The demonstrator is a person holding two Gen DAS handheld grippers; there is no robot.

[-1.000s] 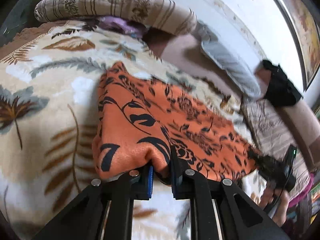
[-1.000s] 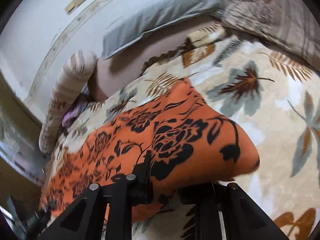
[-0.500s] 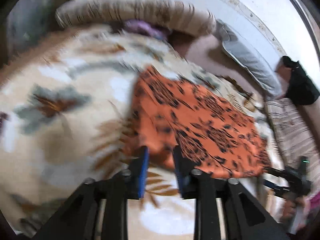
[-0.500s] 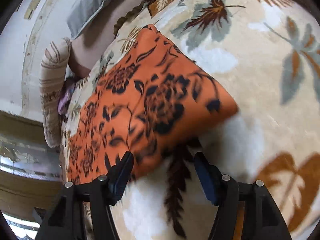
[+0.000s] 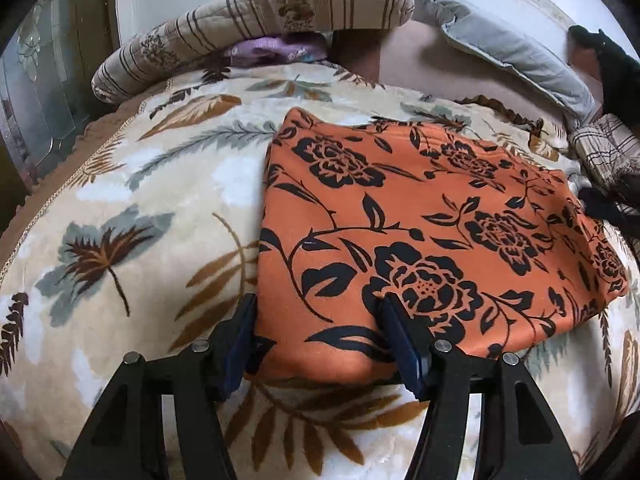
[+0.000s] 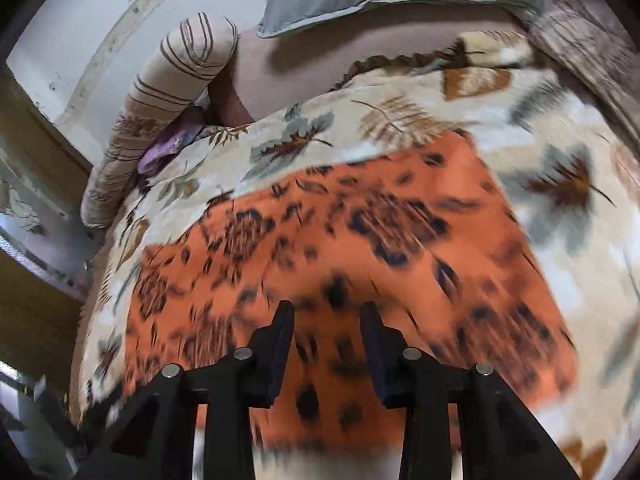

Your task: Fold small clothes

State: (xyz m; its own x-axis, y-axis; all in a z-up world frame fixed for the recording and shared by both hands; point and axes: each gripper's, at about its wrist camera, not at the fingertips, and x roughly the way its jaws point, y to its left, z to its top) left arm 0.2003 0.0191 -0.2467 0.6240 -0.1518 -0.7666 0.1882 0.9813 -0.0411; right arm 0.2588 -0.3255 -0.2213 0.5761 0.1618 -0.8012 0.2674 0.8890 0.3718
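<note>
An orange cloth with black flower print (image 5: 420, 240) lies folded flat on a cream leaf-patterned blanket (image 5: 140, 220). My left gripper (image 5: 320, 320) is open and empty at the cloth's near left corner, its fingers spread over the near edge. In the right wrist view the same cloth (image 6: 360, 248) is blurred by motion. My right gripper (image 6: 327, 320) is open and empty, hovering over the near part of the cloth. The right gripper also shows as a dark shape at the right edge of the left wrist view (image 5: 608, 210).
A striped bolster (image 5: 248, 24) and a grey pillow (image 5: 512, 56) lie along the far side by the wall. A purple cloth (image 5: 272, 50) is tucked under the bolster. A plaid cushion (image 5: 604, 152) sits at the right. The blanket's edge drops off at the left.
Both grippers let go of the orange cloth and opened. The cloth now lies flat on the blanket. The left gripper drew back; the right gripper is moving over the cloth.
</note>
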